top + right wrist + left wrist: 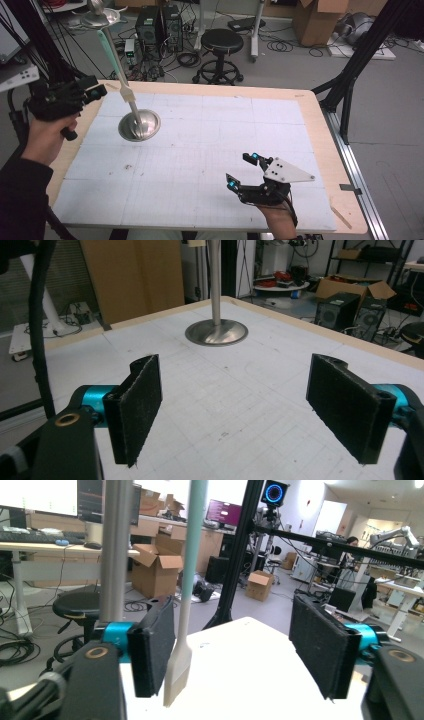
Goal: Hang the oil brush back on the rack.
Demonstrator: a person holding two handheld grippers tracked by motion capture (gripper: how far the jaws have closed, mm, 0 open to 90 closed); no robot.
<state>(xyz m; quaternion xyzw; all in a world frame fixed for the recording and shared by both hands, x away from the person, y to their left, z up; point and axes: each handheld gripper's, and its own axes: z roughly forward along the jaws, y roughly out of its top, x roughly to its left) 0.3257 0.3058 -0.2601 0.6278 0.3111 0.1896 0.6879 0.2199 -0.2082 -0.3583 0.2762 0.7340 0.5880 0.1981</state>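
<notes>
Right tool (243,171): nearest camera, 5 o'clock on table (210,135), jaws wide apart, nothing between.
Left tool (98,90): 9 o'clock edge, jaws parted, gripping nothing.
Spatula (116,60): pale green handle, hangs from stand (140,125) at 10 o'clock, blade just beside left pad (152,650).
Next step, judged: centre blade between pads, close squarely, avoid knocking stand.

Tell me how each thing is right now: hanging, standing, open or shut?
Left tongs: open, holding nothing.
Right tongs: open, holding nothing, low over the table.
Metal stand: upright, round base on the table.
Spatula: hanging from the stand's top, blade down, clear of the table.
</notes>
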